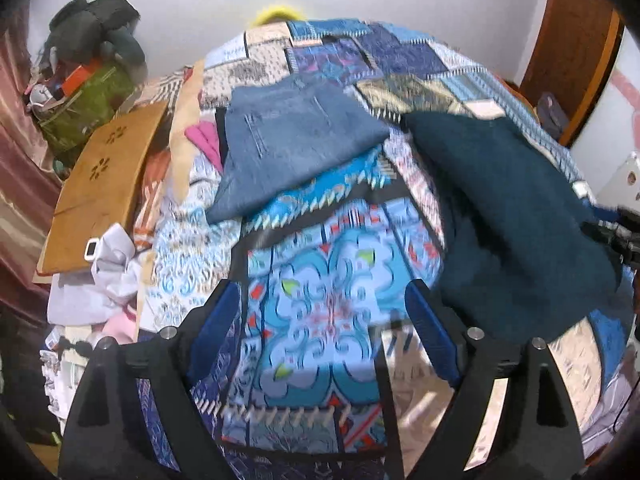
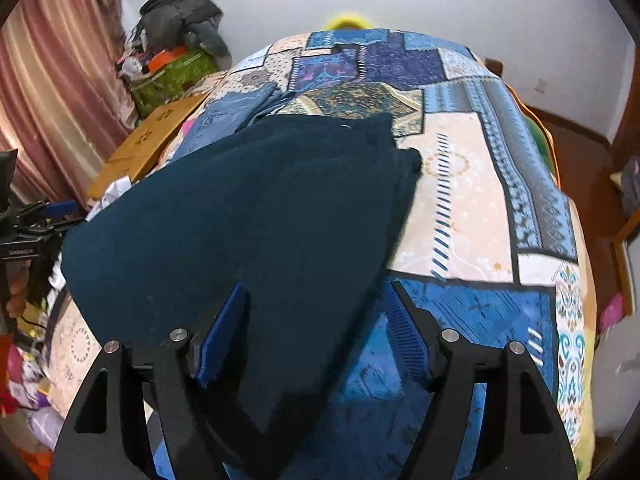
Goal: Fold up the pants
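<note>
While both black grippers, left and right, gape released, dark teal fleece pants lie folded; no readable labels.

**Two wrist cams, both over the bed, facing the far wall**

Left cam sits close above the patchwork bedspread, looking fwd btwn its fingers. Right cam is further right, close over the dark teal pants. Shared: teal pants, folded jeans, wooden board, curtain.
</note>
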